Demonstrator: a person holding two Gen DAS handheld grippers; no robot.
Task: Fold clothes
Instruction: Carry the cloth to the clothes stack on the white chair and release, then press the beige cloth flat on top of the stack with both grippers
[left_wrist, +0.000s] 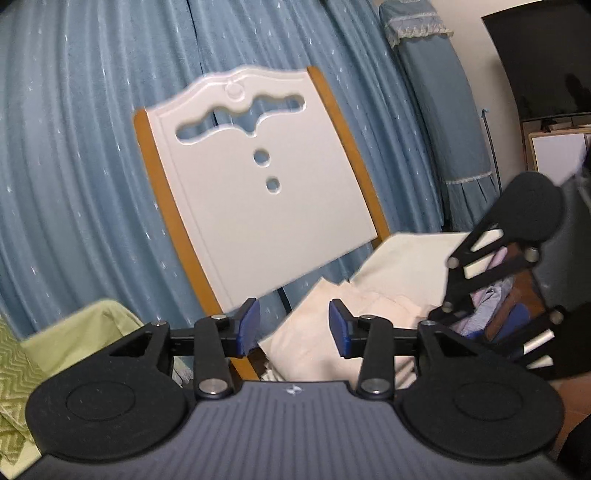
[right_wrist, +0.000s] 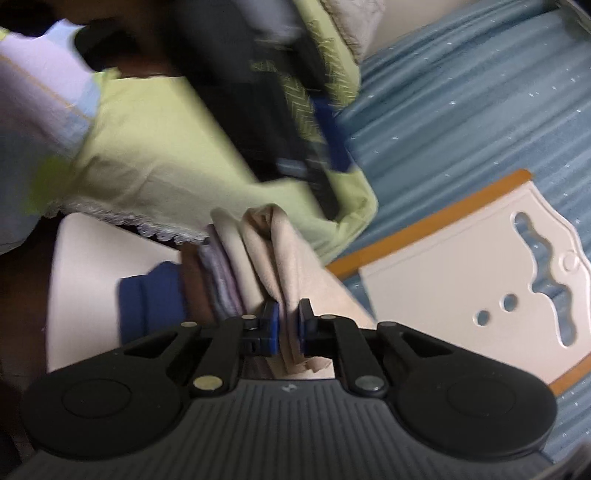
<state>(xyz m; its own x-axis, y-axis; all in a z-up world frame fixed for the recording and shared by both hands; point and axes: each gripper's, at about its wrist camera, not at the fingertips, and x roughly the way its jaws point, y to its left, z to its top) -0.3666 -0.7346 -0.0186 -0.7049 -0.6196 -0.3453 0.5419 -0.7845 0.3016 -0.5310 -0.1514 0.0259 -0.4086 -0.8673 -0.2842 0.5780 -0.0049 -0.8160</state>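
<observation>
My left gripper (left_wrist: 293, 326) is open and empty, held in the air in front of a white chair back (left_wrist: 255, 184). Beyond it lies a folded cream garment (left_wrist: 321, 336) on a stack of folded clothes (left_wrist: 495, 306). My right gripper (right_wrist: 288, 326) is shut on the edge of the folded cream garment (right_wrist: 284, 251), which tops the stack of purple, brown and blue folded clothes (right_wrist: 184, 291). The right gripper also shows in the left wrist view (left_wrist: 491, 266) at the right, over the stack. A light green cloth (right_wrist: 177, 162) lies beside the stack, and the blurred left gripper (right_wrist: 295, 122) crosses it.
Blue curtains (left_wrist: 92, 147) hang behind the white chair with orange side rails (right_wrist: 480, 280). The light green cloth (left_wrist: 85, 325) shows at lower left. A dark screen (left_wrist: 546, 59) and a cabinet (left_wrist: 554, 151) stand at the far right. The stack rests on a white surface (right_wrist: 85, 280).
</observation>
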